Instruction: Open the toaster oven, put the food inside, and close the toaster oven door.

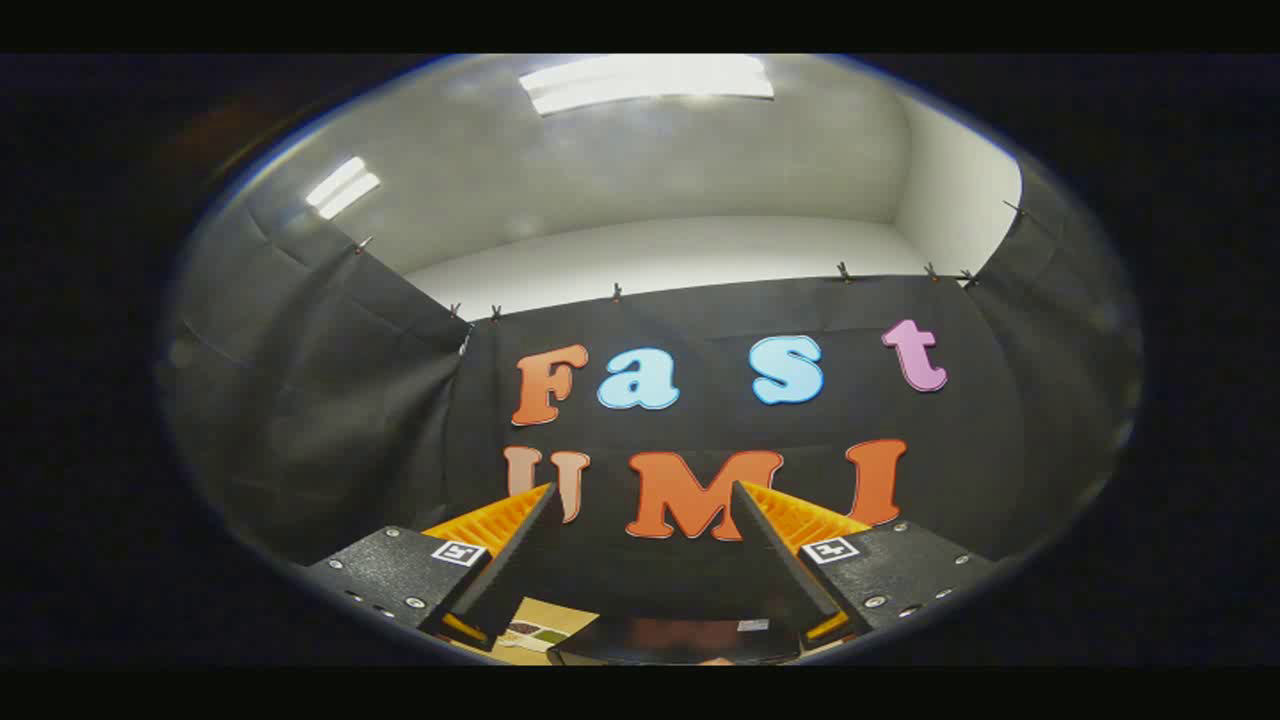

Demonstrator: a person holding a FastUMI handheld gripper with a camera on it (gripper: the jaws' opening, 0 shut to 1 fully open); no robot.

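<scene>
My gripper [642,487] is raised and pointed at the booth's back wall, open with a wide gap and nothing between its fingers [520,540]. Far below, between the finger bases, a dark glossy top surface [680,637] shows; it may be the toaster oven, but too little of it is visible to tell. No food can be made out.
A tan tabletop [550,615] with a small printed card [533,632] lies below the left finger. Black cloth walls close in on the left, back and right. Above them are a pale wall and ceiling lights.
</scene>
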